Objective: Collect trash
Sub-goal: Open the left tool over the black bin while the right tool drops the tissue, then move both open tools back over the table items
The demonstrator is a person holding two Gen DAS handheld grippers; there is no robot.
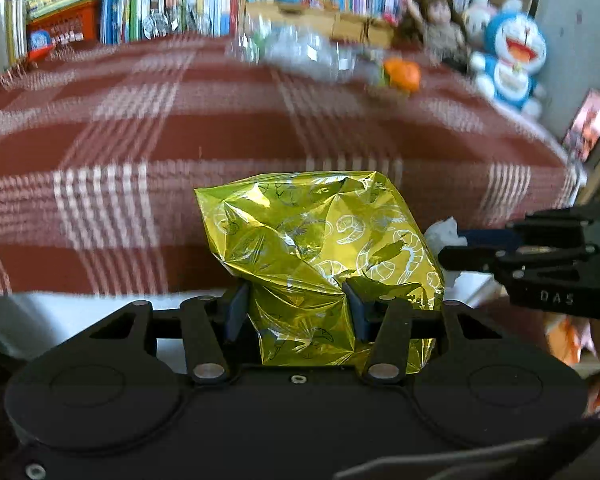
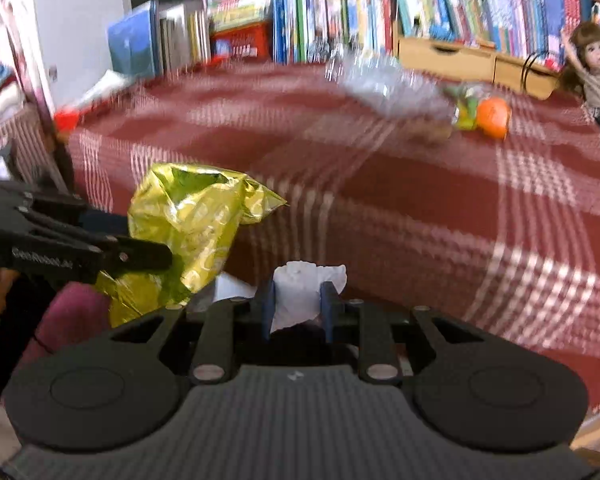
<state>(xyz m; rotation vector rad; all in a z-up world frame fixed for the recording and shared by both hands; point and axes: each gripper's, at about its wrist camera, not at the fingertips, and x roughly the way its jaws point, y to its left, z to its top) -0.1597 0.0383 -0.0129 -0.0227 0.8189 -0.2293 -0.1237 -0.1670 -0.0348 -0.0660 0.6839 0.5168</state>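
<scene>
My left gripper point(image 1: 296, 308) is shut on a crumpled yellow-green foil snack bag point(image 1: 320, 240) printed with white shrimp; the bag bulges above the pads. In the right wrist view the same bag point(image 2: 188, 220) hangs at the left, held off the bed's near edge by the left gripper's black fingers point(image 2: 132, 258). My right gripper point(image 2: 298, 310) is shut on a wad of white tissue point(image 2: 304, 284). That tissue point(image 1: 444, 232) shows beside the right gripper's fingers point(image 1: 480, 258) in the left wrist view. A crushed clear plastic bottle point(image 2: 388, 88) lies far back on the bed.
A red plaid blanket point(image 2: 420, 208) covers the bed. An orange toy fruit point(image 2: 494, 118) lies next to the bottle. A doll point(image 2: 598, 68), a blue plush point(image 1: 512, 60), a wooden drawer box point(image 2: 448, 58) and a row of books point(image 2: 340, 12) line the far side.
</scene>
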